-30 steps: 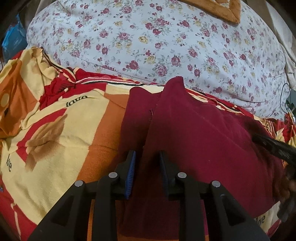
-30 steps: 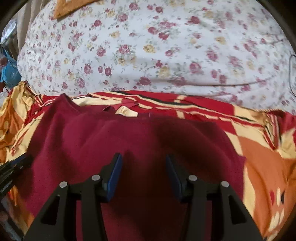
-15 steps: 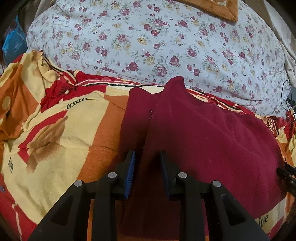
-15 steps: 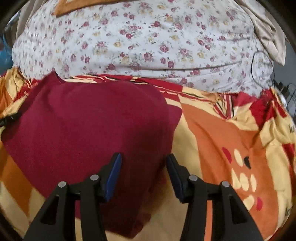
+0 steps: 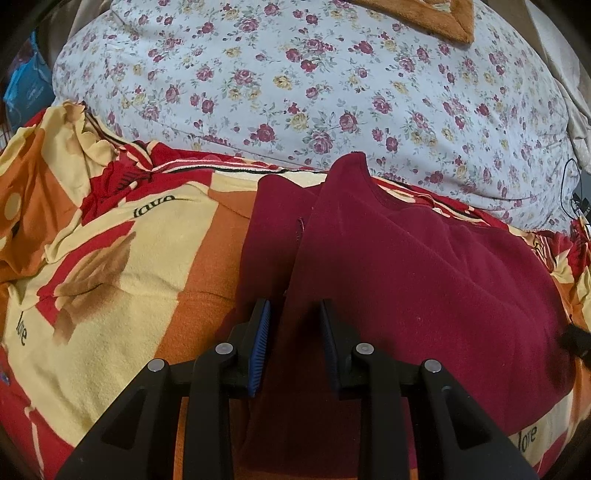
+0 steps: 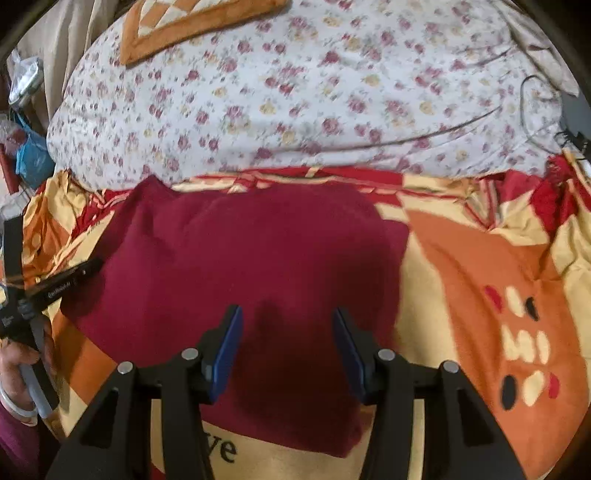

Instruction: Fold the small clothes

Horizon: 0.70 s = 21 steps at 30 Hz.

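Nearest the left wrist camera: left gripper, tilted downward, jaws at a narrow gap. Between its blue pads, the folded edge of a maroon garment; cannot tell whether pinched or merely lying there. Seen also from the right wrist view, at the far left edge, gripped by a person's hand, tip at the garment's left side.

Nearest the right wrist camera: right gripper, also tilted downward, jaws about half wide, nothing clamped, poised over the near right part of the garment, pads clear of the cloth.

Just beyond both: the garment itself, spread mostly flat, one layer folded over another along the left side, one corner pointing up toward the bedding behind. Underneath and all around it, a fleece blanket in orange, cream and red blocks, printed with the word "love", rumpled along its far edge.

Farther back: a bulky white floral quilt, touching the blanket's far edge. On top of that, an orange patterned cushion. At the far left, a blue bag; at the far right, a thin dark cable against the floral fabric.
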{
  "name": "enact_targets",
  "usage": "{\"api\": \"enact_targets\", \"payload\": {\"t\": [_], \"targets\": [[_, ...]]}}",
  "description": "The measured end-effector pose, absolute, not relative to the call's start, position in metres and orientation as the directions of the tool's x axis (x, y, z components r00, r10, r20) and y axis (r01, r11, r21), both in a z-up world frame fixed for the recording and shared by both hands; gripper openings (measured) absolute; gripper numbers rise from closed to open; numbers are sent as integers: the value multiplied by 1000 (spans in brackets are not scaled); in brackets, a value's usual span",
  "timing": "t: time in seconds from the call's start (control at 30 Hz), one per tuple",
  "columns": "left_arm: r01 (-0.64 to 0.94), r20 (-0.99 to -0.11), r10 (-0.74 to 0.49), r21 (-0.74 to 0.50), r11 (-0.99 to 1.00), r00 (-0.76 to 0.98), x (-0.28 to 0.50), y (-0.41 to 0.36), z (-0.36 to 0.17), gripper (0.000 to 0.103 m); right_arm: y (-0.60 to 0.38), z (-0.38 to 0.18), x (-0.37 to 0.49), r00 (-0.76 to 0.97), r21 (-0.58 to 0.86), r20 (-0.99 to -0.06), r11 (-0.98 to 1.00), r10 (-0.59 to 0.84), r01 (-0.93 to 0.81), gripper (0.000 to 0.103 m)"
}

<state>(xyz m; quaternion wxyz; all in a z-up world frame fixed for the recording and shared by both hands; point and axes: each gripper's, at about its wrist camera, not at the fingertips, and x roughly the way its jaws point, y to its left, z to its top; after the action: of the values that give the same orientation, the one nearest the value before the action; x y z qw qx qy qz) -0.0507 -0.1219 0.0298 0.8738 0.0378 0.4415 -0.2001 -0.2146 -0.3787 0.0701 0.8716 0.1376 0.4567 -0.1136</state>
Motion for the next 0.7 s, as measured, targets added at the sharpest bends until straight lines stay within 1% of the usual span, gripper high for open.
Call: {"api": "enact_targets", "payload": {"t": [0.07,0.23,0.53,0.63,0.7], "targets": [[383,-787,-316,-110,917,530,-51,-122,30,17,-378,53,-209,499,119,-864,938,-65,327,53],[381,-788,-313,-109,918,530,-51,-123,29,17,-371,55,-210,496,77,-863,946,-95,314,54],[385,-786,-315,-107,917,532,-51,-123,29,17,-362,73,-192,549,145,-836,951,-30,274,54],[385,-788,-319,-113,916,527,-51,-123,29,17,-354,72,-174,553,140,-833,961,-15,238,62],[386,-791,-327,-125,914,518,-50,-121,29,17,-350,69,-157,556,114,-831,969,-28,218,62]]}}
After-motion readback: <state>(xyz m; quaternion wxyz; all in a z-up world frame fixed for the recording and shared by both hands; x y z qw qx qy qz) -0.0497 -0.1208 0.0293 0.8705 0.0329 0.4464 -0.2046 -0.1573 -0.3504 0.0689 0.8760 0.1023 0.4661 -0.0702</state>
